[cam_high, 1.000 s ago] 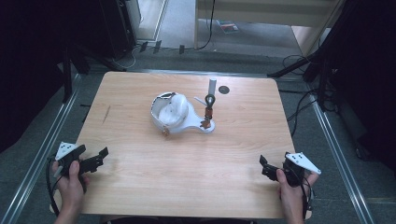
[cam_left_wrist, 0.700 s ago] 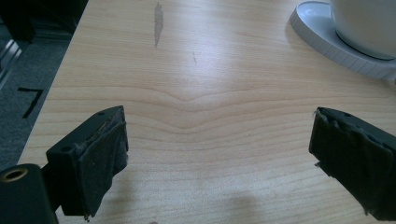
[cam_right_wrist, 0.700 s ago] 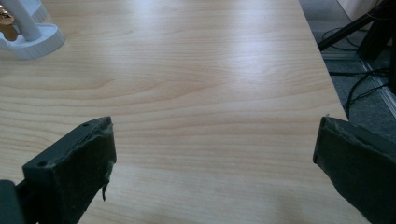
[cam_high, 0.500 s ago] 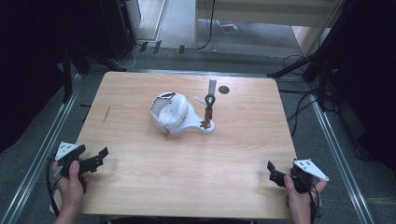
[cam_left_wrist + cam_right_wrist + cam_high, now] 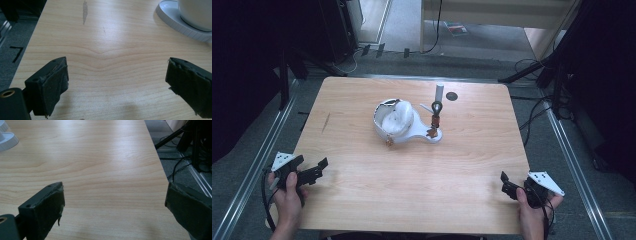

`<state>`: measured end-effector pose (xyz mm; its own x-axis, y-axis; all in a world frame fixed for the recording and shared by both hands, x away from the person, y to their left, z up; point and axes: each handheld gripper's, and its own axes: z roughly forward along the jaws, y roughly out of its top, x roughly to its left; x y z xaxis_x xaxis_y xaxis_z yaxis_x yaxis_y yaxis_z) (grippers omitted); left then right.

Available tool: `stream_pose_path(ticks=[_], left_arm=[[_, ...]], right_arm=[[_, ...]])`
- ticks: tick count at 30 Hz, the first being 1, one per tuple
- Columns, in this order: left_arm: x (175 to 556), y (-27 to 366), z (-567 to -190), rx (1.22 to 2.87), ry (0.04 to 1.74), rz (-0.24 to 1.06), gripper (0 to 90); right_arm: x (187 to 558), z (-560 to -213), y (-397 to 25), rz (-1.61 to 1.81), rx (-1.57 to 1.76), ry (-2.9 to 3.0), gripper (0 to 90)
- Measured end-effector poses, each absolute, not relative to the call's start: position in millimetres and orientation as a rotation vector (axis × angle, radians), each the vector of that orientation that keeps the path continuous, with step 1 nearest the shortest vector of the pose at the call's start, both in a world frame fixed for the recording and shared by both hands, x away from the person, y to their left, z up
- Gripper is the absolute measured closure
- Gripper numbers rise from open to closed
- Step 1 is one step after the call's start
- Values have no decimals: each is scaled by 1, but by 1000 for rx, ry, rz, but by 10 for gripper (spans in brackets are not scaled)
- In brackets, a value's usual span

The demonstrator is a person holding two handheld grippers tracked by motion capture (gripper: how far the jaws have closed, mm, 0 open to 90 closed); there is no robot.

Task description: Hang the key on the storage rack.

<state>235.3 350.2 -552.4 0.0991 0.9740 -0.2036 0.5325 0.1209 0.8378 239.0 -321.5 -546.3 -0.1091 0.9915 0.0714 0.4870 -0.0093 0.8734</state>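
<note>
Two hand-held grippers, left gripper [image 5: 314, 168] and right gripper [image 5: 506, 185], are resting jaws apart at the wooden table's [image 5: 362, 200] near corners. A white plastic stand [image 5: 404, 125] is sitting mid-table, bearing no readable writing.

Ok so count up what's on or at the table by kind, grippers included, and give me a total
Handheld grippers: 2, the left gripper and the right gripper, both with jaws open
White stand with a cup-shaped bowl and an upright post: 1
Small dark round disc by the far edge: 1
Total: 4
</note>
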Motion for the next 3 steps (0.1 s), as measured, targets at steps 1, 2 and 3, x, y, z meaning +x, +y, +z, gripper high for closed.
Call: stream_pose_path(ticks=[1, 2, 3], left_arm=[[236, 350, -552, 1526, 1547, 656, 52], [236, 350, -552, 1525, 1548, 657, 52], [236, 350, -552, 1529, 1550, 658, 52]], right_arm=[[239, -546, -322, 1050, 1549, 1655, 27], [239, -546, -321, 1049, 1548, 1654, 28], [239, -546, -321, 1048, 1546, 1655, 29]])
